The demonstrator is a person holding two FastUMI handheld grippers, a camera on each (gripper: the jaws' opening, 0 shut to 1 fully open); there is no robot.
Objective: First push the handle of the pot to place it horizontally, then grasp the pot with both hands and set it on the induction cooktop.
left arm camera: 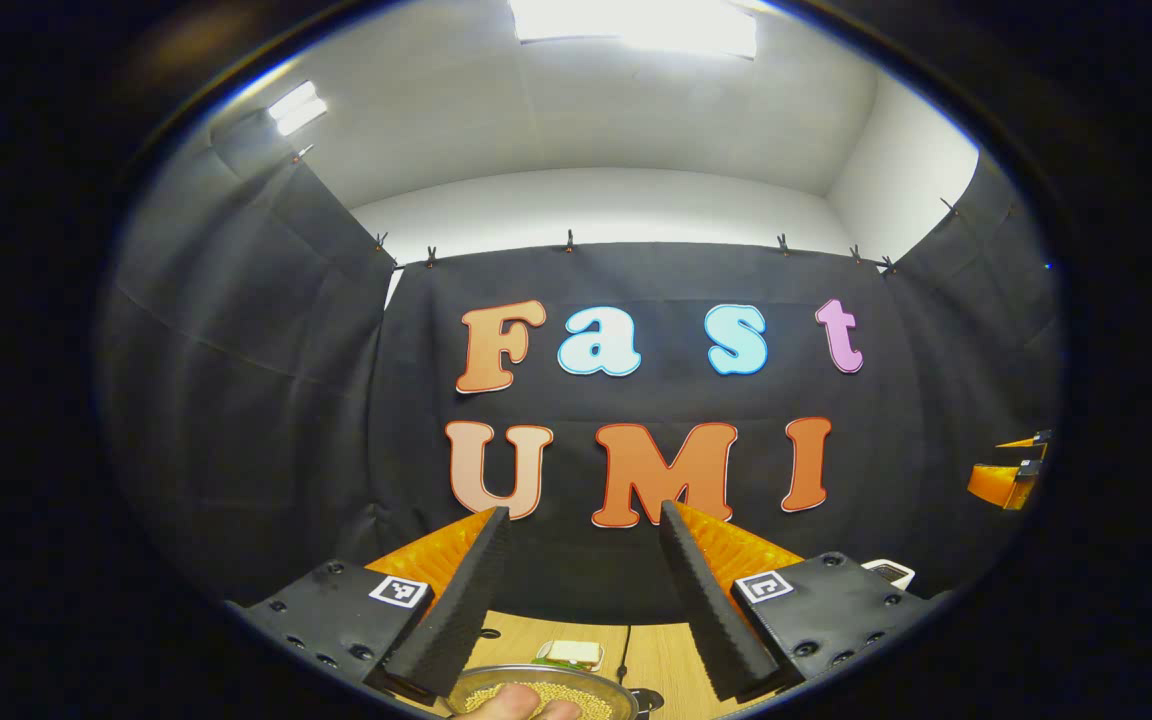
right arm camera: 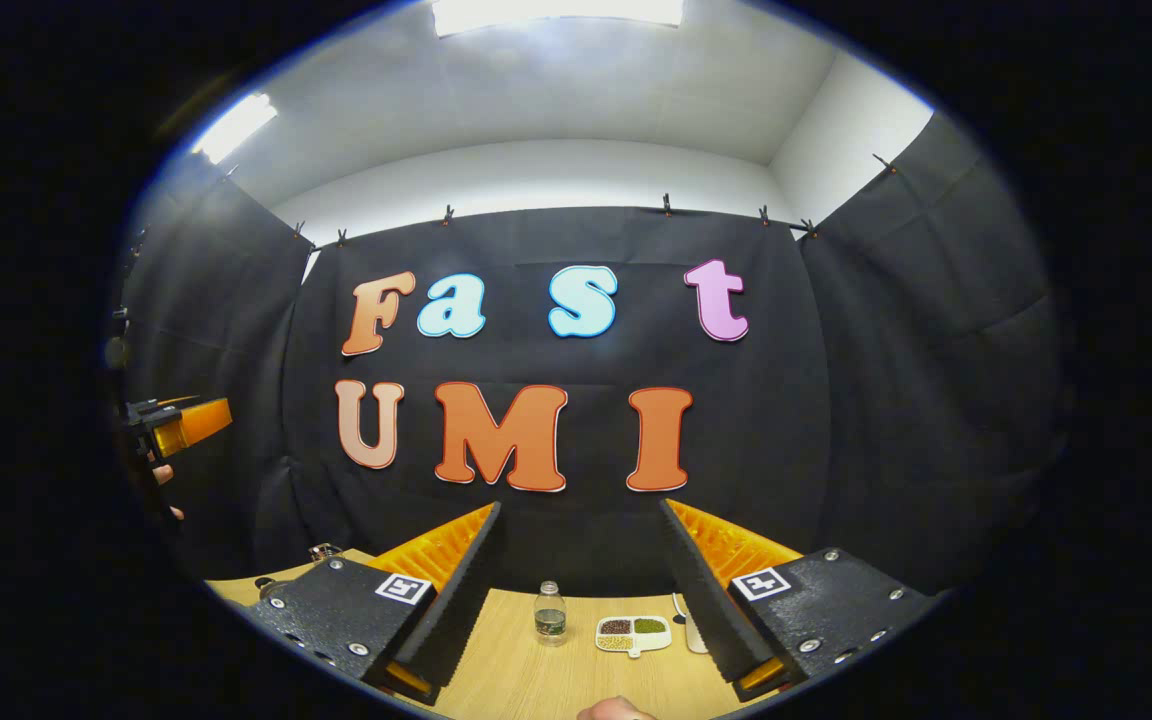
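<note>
We hold the left gripper [left arm camera: 584, 520] and right gripper [right arm camera: 581, 515] level, raised above the wooden table [right arm camera: 526, 670] — both gape wide, gripping nothing. The pot [left arm camera: 546, 690] sits just below the left gripper's fingers.

- Small clear bottle [right arm camera: 550, 612] upright on the wooden table [right arm camera: 536, 680], near the back wall.
- Divided tray [right arm camera: 633, 633] just beside it, holding dark, green and pale grains.
- Ceiling light panel [right arm camera: 556, 12] overhead.

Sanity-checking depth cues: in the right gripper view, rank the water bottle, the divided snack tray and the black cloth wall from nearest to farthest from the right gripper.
1. Water bottle and divided snack tray: both on the wooden table between the right gripper's fingers, bottle left, tray right; too close to rank.
2. Black cloth wall: behind the table, farthest.
</note>
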